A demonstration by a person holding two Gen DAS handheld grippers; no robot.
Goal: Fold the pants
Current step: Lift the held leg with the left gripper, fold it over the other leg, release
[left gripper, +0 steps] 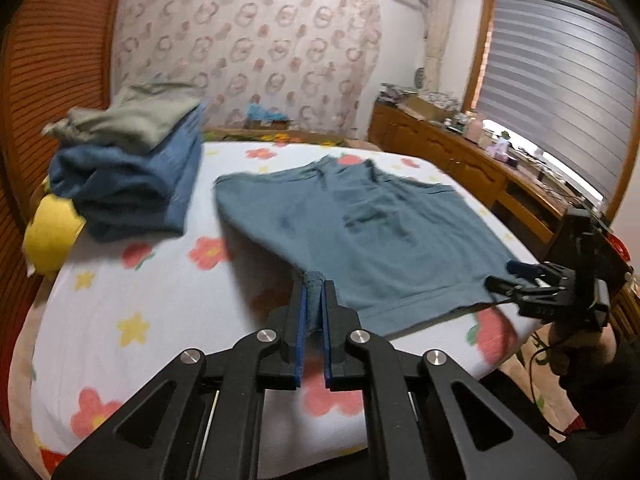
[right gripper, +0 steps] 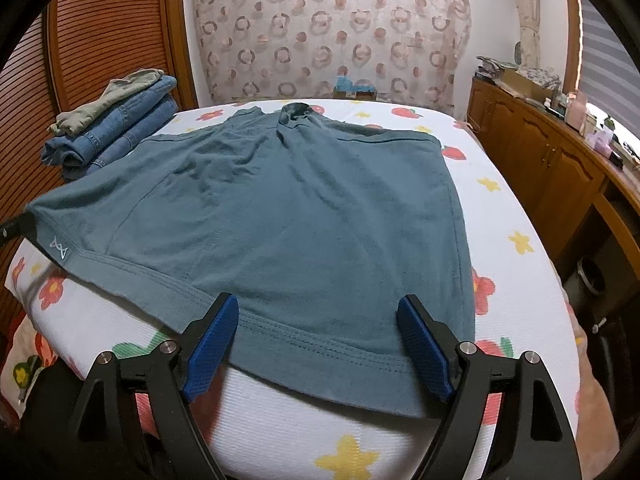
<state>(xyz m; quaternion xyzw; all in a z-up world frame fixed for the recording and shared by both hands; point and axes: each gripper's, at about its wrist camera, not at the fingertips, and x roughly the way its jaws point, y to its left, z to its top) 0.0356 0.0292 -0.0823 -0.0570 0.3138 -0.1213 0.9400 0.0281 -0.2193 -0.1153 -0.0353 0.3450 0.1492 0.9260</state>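
- Teal pants (right gripper: 304, 216) lie spread flat on the bed (right gripper: 516, 208), which carries a white sheet printed with red and yellow flowers; the hem band faces the near edge
- Left gripper (left gripper: 313, 300): fingers (left gripper: 298, 320) together, clamped on a bunched corner of the teal fabric — that corner is drawn up off the sheet into a taut ridge
- The right-wrist view shows the same pinched corner at the far left of the garment, beside a small white logo (right gripper: 59, 249)
- Right gripper (right gripper: 318, 316): blue-padded fingers (right gripper: 212, 354) stand wide apart over the hem band, gripping nothing
- The left-wrist view shows the right gripper's tips at the opposite hem corner; contact with the cloth cannot be told
- A stack of folded clothes (left gripper: 132, 168) sits at the far left of the bed — denim below, a grey-green piece on top — apart from the pants
- A wooden cabinet (right gripper: 548, 148) runs along the right wall, its top cluttered with small items
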